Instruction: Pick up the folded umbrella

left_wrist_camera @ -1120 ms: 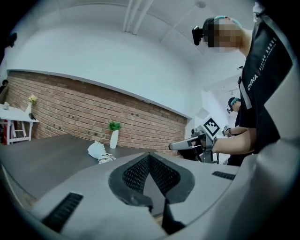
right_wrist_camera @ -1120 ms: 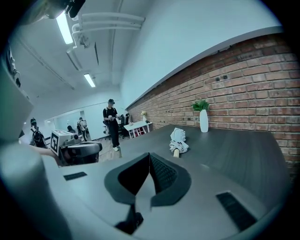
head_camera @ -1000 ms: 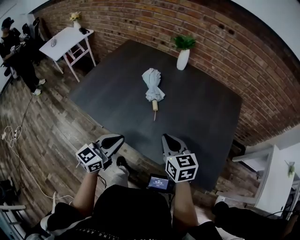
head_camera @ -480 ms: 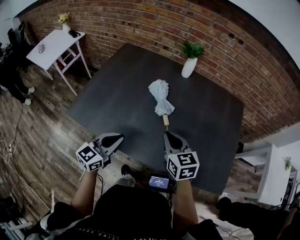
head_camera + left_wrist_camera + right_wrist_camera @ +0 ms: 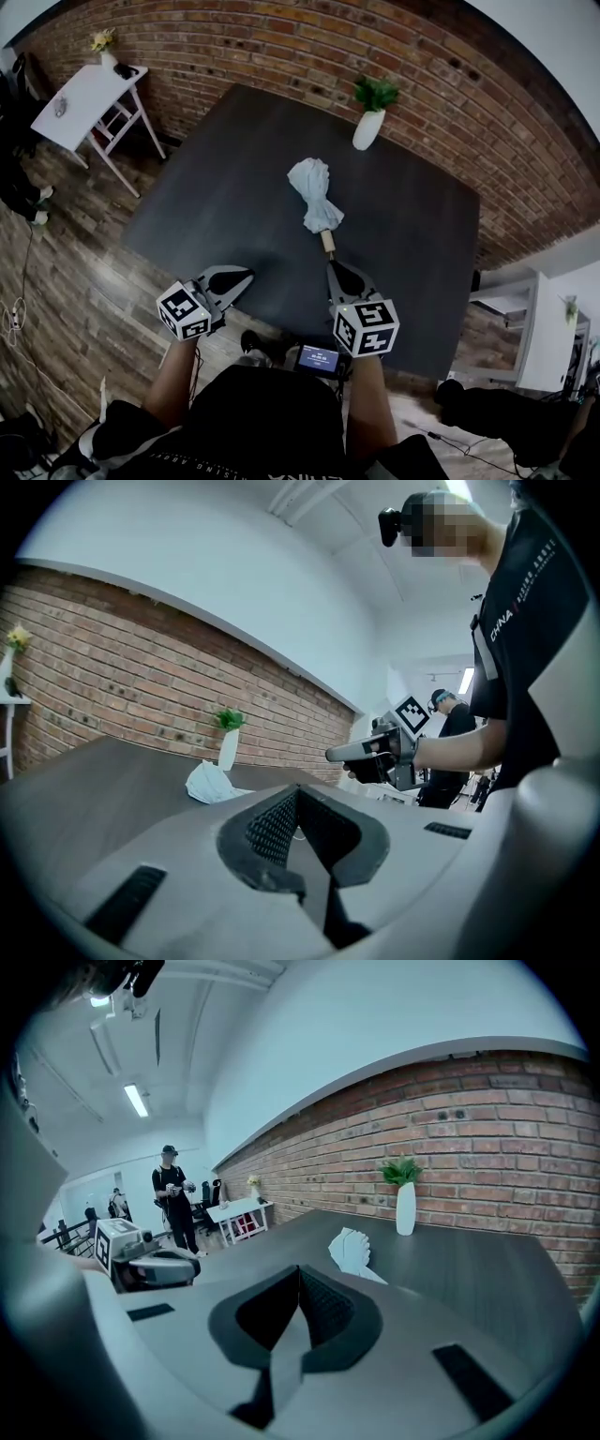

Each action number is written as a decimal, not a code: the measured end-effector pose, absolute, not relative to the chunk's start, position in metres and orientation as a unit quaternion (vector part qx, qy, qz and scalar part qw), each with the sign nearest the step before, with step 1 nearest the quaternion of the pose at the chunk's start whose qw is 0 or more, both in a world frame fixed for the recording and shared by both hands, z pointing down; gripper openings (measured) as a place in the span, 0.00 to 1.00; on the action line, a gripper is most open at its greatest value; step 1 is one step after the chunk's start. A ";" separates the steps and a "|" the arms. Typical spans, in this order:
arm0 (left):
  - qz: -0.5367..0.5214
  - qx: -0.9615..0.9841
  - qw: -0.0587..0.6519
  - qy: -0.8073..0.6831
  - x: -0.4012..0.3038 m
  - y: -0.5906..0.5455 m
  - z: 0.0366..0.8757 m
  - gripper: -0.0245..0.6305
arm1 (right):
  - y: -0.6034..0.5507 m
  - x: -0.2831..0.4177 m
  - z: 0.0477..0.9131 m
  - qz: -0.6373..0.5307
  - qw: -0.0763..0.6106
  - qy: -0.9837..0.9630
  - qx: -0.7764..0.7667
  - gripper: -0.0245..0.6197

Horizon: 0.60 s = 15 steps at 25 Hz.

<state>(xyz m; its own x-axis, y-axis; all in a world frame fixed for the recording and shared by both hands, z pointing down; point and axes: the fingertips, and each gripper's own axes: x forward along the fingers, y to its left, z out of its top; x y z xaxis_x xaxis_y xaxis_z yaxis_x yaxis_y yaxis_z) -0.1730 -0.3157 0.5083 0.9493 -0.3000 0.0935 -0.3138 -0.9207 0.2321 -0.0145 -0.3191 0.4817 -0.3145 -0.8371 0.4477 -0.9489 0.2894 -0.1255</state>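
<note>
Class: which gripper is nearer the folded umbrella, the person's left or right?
Right. The right gripper sits just short of the handle end of the folded umbrella; the left gripper hangs farther off, to the handle's left.

The head view looks steeply down from above the person onto the dark desk (image 5: pixel 234 187), with the left gripper (image 5: pixel 242 273) and the right gripper (image 5: pixel 332 268) low in the picture. The left gripper view sits low, nearly level with the desk top, and faces along its jaws toward the brick wall (image 5: pixel 112 658). The right gripper view looks from a little higher, slanted down over the desk. All three views share the folded umbrella (image 5: pixel 314 192) and the white vase (image 5: pixel 367 129). Each gripper view also catches the other gripper at its side.
</note>
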 end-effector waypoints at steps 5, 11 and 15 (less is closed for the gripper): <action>0.024 0.978 0.124 -0.168 -0.160 -0.324 0.506 0.04 | -0.332 -0.003 0.483 0.190 0.148 -0.794 0.558 0.05; 0.027 0.974 0.120 -0.192 -0.155 -0.332 0.501 0.04 | -0.345 -0.001 0.478 0.178 0.150 -0.811 0.538 0.05; 0.033 0.974 0.119 -0.190 -0.144 -0.331 0.500 0.04 | -0.345 0.008 0.481 0.188 0.141 -0.812 0.534 0.05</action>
<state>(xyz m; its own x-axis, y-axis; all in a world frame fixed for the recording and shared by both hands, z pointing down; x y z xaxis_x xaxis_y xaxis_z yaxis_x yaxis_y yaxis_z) -0.1435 -0.3314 0.5002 0.9258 -0.3618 0.1095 -0.3775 -0.8999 0.2185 0.0082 -0.3447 0.4807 -0.3888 -0.8144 0.4308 -0.9209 0.3578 -0.1548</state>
